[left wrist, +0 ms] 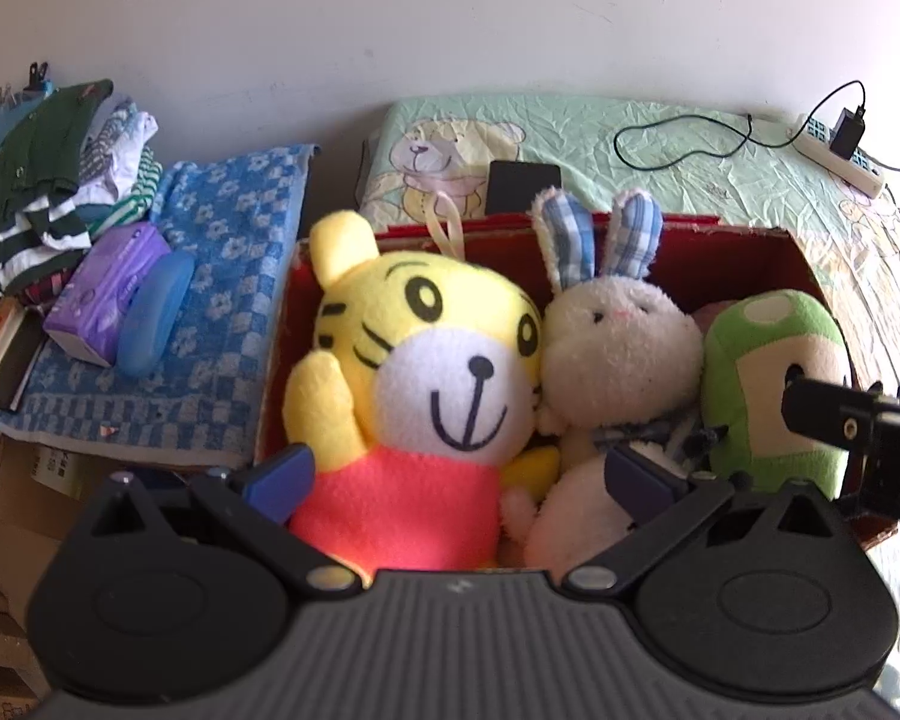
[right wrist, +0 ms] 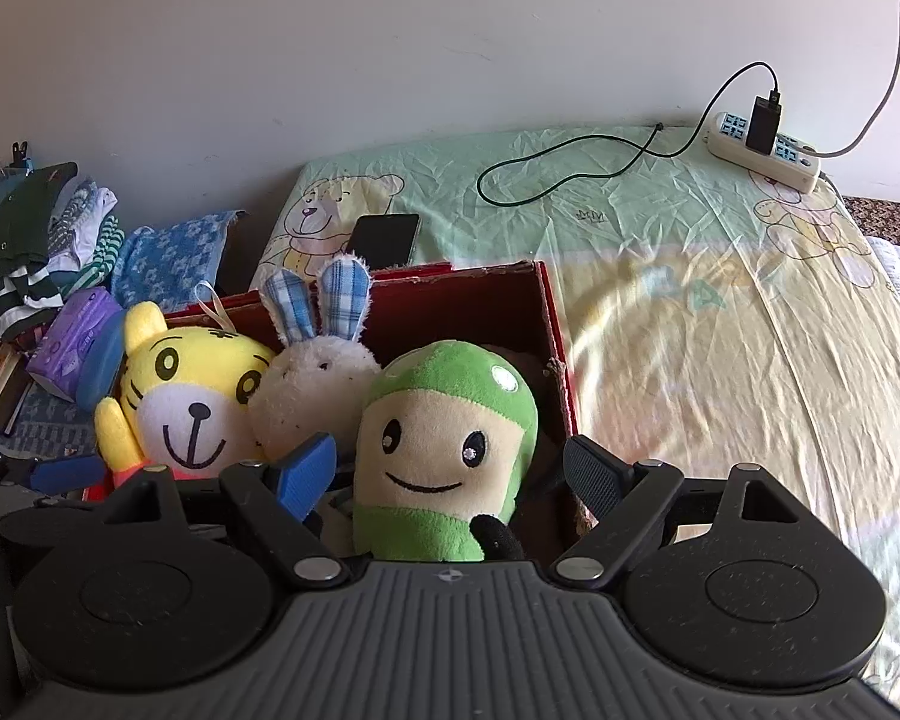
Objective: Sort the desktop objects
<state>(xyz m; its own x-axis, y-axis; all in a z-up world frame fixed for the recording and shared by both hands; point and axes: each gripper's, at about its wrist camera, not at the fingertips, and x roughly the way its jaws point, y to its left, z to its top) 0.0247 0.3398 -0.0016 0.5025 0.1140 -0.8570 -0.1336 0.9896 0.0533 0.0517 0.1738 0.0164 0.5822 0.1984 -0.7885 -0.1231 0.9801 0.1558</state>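
Sitting between wide-open right tongs point(right wrist: 450, 474), green plush point(right wrist: 444, 450) ungripped; left tongs point(left wrist: 459, 477), open, straddle tiger plush point(left wrist: 426, 372).

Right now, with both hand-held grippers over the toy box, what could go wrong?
1. The tiger, rabbit and green plush are packed tight in the red box; lifting one may drag another out.
2. The right hand-held gripper and left hand-held gripper work close together and might collide.

Bed with bear-print sheet point(right wrist: 660, 312), red box point(right wrist: 555, 330), black phone point(right wrist: 384, 238), white power strip point(right wrist: 768, 150), looped black cable point(right wrist: 570, 174)
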